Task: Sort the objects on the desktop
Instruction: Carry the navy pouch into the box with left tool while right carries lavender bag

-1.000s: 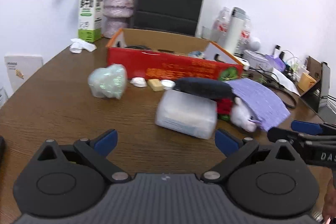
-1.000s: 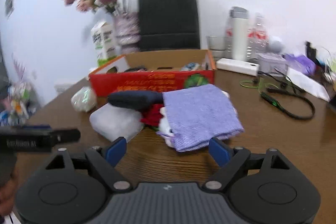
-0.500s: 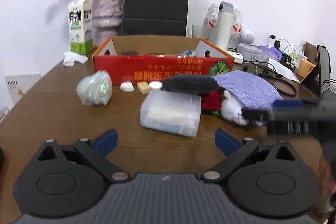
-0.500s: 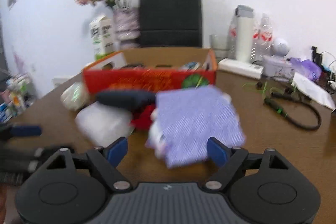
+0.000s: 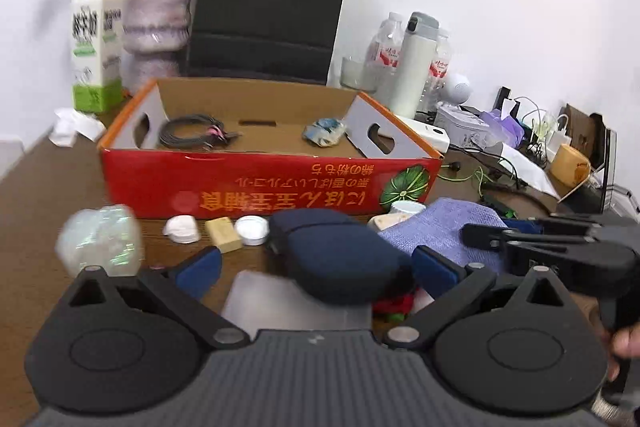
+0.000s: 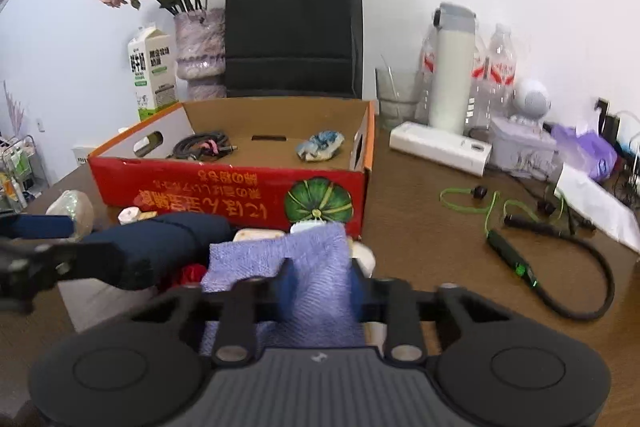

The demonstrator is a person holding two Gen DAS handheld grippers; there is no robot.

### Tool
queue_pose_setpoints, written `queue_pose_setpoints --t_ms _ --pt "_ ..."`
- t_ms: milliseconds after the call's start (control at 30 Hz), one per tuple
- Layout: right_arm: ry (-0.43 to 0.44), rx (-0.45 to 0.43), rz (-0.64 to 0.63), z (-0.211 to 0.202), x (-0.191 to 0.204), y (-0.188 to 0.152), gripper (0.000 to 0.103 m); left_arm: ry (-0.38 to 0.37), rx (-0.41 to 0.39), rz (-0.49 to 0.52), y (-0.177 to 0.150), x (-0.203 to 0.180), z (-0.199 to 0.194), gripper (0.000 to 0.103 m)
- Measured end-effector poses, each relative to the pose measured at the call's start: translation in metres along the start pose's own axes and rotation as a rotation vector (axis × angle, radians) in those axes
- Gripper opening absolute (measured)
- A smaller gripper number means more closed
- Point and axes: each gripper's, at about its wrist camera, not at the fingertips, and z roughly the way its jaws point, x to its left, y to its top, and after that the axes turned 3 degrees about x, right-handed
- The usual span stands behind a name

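Note:
My right gripper (image 6: 320, 281) has its jaws closing, and the pads pinch the near edge of the purple cloth (image 6: 312, 255) between them. The cloth lies over small items in front of the red cardboard box (image 6: 224, 191). Wide open, my left gripper (image 5: 316, 269) has its fingers either side of a dark blue pouch (image 5: 336, 259) without touching it. The pouch rests on a translucent plastic box (image 5: 280, 303). The right gripper (image 5: 484, 235) shows at the right of the left wrist view, over the cloth (image 5: 436, 231). A coiled cable (image 5: 192, 137) and a crumpled wrapper (image 5: 324, 133) lie in the red box (image 5: 272, 191).
A crumpled clear wrap (image 5: 100, 239), two white caps and a tan block (image 5: 224, 233) lie before the box. Behind stand a black paper bag (image 6: 294, 27), vase, milk carton (image 6: 152, 71), bottles and a flask (image 6: 454, 67). Green earphones (image 6: 492, 211) and a black cable trail right.
Both grippers moved forward to the pile. The right gripper's jaws went from wide open to closed on the purple cloth. The left gripper stayed open.

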Motion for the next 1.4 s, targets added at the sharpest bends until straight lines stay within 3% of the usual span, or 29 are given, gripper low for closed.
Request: queue_pose_setpoints --t_ms 233,300,400,433,567,767,1033,1400 --pt "-0.049 -0.107 -0.002 -0.037 -0.008 0.011 0.007 -0.078 0.071 -0.06 0.018 0.002 0.038 0.103" --pt "-0.035 -0.11 0.012 -0.038 -0.012 0.013 0.007 -0.051 0.111 -0.083 0.023 0.001 0.053 0.103" --pt "-0.018 -0.116 0.037 -0.038 -0.018 0.011 0.007 -0.059 0.178 -0.104 0.027 0.0 0.067 0.089" --pt "-0.013 -0.118 0.043 -0.039 -0.019 0.011 0.007 -0.053 0.196 -0.089 0.028 -0.002 0.071 0.077" --pt "0.004 -0.123 0.06 -0.041 -0.022 0.01 0.007 -0.044 0.213 -0.063 0.031 -0.006 0.071 0.065" --pt "0.029 -0.141 0.062 -0.054 -0.016 0.01 0.007 -0.07 0.071 -0.04 0.033 -0.014 0.021 0.062" --pt "0.093 -0.209 0.003 -0.106 0.017 0.011 0.007 0.025 -0.115 -0.09 0.02 -0.005 -0.081 0.062" --pt "0.113 -0.16 -0.015 -0.143 0.065 -0.022 0.007 0.066 -0.124 -0.164 -0.039 0.014 -0.142 0.062"
